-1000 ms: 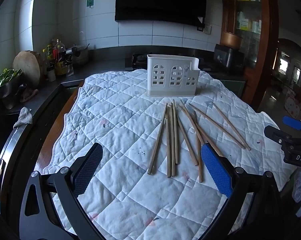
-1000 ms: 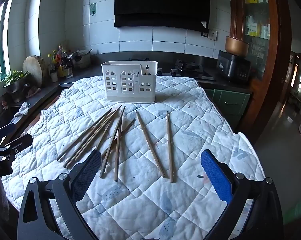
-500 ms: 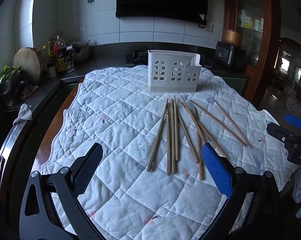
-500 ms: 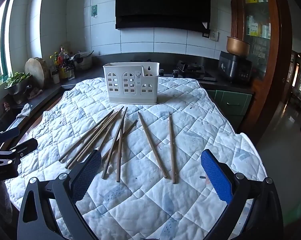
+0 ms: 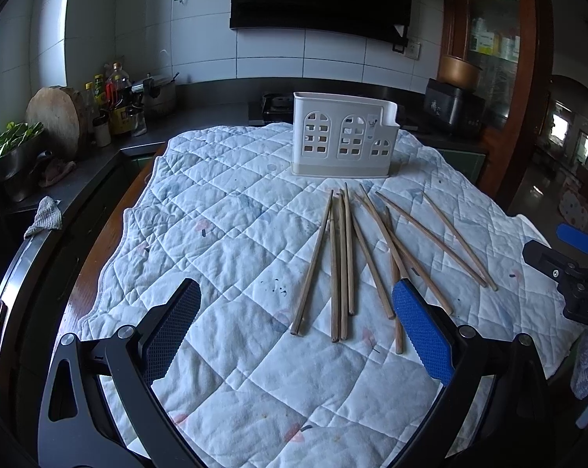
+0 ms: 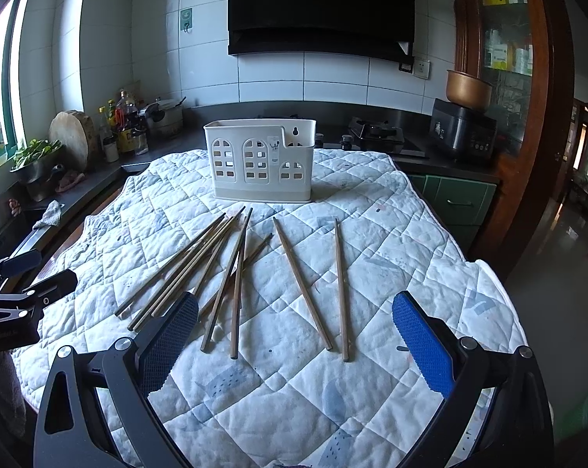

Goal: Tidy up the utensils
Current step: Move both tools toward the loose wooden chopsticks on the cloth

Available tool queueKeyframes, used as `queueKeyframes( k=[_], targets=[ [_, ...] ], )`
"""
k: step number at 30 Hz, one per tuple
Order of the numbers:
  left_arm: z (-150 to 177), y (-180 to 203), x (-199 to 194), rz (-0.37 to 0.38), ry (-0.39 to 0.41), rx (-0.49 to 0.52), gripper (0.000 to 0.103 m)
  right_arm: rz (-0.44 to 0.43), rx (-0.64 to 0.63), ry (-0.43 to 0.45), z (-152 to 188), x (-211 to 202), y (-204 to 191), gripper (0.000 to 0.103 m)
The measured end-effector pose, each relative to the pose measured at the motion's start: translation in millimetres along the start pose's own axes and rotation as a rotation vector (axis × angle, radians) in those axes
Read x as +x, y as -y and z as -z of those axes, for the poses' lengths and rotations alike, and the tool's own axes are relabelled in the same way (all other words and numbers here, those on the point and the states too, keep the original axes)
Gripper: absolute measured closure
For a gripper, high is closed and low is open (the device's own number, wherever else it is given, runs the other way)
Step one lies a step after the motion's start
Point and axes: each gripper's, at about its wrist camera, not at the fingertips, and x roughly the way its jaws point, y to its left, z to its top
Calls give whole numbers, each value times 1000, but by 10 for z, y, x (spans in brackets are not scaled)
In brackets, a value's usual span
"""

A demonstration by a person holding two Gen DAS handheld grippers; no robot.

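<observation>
While the left gripper (image 5: 294, 331) hangs over the near edge of a quilted cloth (image 5: 223, 210), its blue-padded fingers (image 5: 422, 335) stand wide apart and hold nothing. Seen from the left wrist, wooden chopsticks (image 5: 342, 261) lie loose on the cloth in a rough fan, some crossing one another, their far tips pointing toward a white utensil holder (image 5: 342, 142) that stands upright at the cloth's far side. One near chopstick end is partly hidden behind the right-hand pad. The right gripper (image 5: 567, 273) shows at the frame's right edge, off the cloth.

From the right wrist, the right gripper (image 6: 294, 335) is likewise spread open and empty above the cloth's near edge. A tangled bunch of chopsticks (image 6: 200, 269) lies left of centre, with two single sticks (image 6: 338, 284) apart from it to the right. The utensil holder (image 6: 260, 162) stands beyond them, its cut-out windows facing the camera. The left gripper (image 6: 24, 288) appears at the left edge, beside a kitchen counter (image 6: 98, 179) crowded with bottles.
</observation>
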Motion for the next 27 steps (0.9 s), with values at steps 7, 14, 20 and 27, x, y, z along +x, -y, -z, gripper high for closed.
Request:
queueKeyframes(
  k=[7,14,20,27],
  targets=[
    [-5,-70,79,-7,-6,-27,6,3,-3,-2,-7,1,-5,6],
    [23,-144,159,-32,-18,-49,7,-1,6,-15,40,157,126,7],
    [39,-176,262,-32,-40,-61,8,-12,27,-34,118,263,230,20],
    [57,-182,412,-30,-67,-56,10,-32,46,-73,182,410,276,31]
  ],
)
